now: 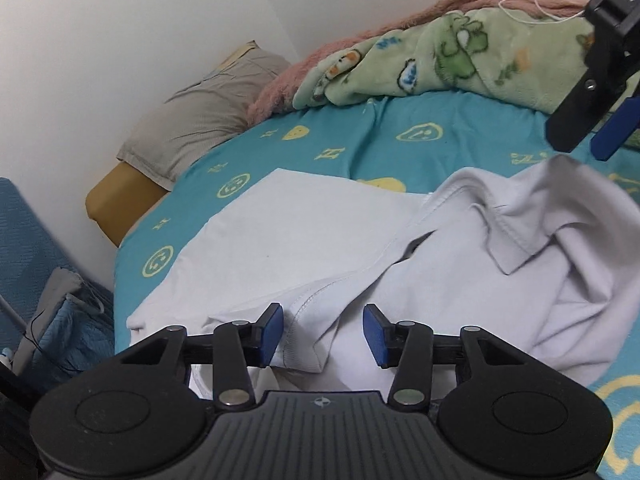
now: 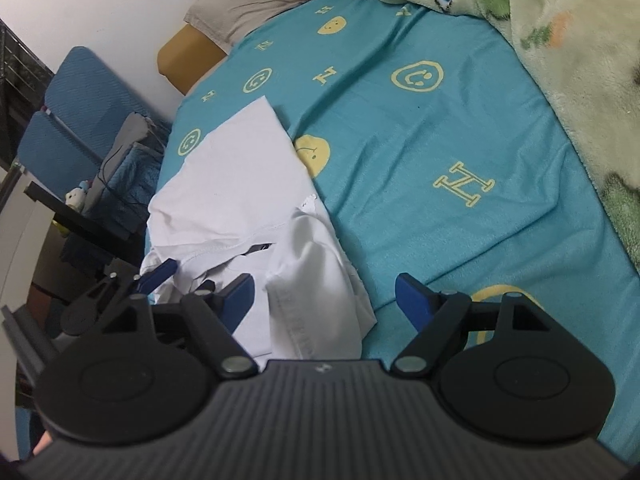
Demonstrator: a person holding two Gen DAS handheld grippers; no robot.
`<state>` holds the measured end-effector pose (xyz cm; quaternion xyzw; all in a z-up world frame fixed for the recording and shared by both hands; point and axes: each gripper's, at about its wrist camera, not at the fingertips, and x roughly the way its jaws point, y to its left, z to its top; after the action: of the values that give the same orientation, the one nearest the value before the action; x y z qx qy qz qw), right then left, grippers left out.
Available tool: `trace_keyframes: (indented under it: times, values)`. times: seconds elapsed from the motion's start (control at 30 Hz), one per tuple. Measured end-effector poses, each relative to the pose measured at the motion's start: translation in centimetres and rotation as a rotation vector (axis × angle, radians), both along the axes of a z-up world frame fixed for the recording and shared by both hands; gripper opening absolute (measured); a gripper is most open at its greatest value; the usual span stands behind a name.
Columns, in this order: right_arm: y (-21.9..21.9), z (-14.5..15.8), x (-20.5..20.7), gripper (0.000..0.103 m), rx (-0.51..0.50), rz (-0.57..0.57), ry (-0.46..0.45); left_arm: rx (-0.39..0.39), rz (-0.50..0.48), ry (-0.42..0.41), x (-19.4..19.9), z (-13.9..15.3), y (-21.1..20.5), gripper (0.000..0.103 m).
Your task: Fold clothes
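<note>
A white polo shirt lies on the teal bed sheet, flat on the left and bunched at the collar on the right. My left gripper is low over the shirt's near edge. Its jaws are partly apart, with a folded hem between them that the pads do not press. In the right wrist view the shirt runs from the middle to the lower left. My right gripper stands wide open above its bunched end, holding nothing. The right gripper also hangs at the upper right of the left wrist view.
A green cartoon blanket is heaped along the far right of the bed, over a pink one. A grey pillow lies at the far corner against the wall. A blue chair with clutter stands beside the bed's left edge.
</note>
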<state>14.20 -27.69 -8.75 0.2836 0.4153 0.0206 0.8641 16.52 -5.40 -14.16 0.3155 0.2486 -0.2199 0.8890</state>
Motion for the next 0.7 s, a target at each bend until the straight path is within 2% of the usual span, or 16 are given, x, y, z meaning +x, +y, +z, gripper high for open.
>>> trace_keyframes:
  times: [0.03, 0.1, 0.13, 0.27, 0.4, 0.57, 0.7]
  values:
    - [0.1, 0.0, 0.1, 0.079, -0.006, 0.000, -0.003, -0.005, 0.020, -0.003, 0.4, -0.1, 0.0, 0.035]
    - [0.2, -0.1, 0.2, 0.079, -0.016, -0.001, -0.007, -0.042, 0.051, -0.007, 1.2, 0.0, 0.3, 0.010]
    - [0.2, -0.2, 0.2, 0.079, -0.016, -0.002, -0.007, -0.076, 0.067, -0.009, 1.4, 0.4, 0.6, 0.007]
    - [0.1, -0.7, 0.5, 0.079, -0.015, -0.009, 0.004, -0.228, 0.119, -0.032, 1.6, 3.2, 2.1, 0.005]
    - [0.3, -0.5, 0.4, 0.079, -0.016, -0.004, -0.028, -0.393, 0.130, -0.069, 0.0, 6.9, 3.4, 0.005]
    - [1.6, 1.3, -0.3, 0.080, -0.027, 0.064, -0.191, -0.520, 0.085, -0.098, -4.0, 10.3, 4.1, 0.005]
    - [4.3, 2.8, -0.6, 0.079, -0.111, 0.144, -0.325, -0.572, 0.038, -0.112, -6.9, 11.8, 4.1, 0.005]
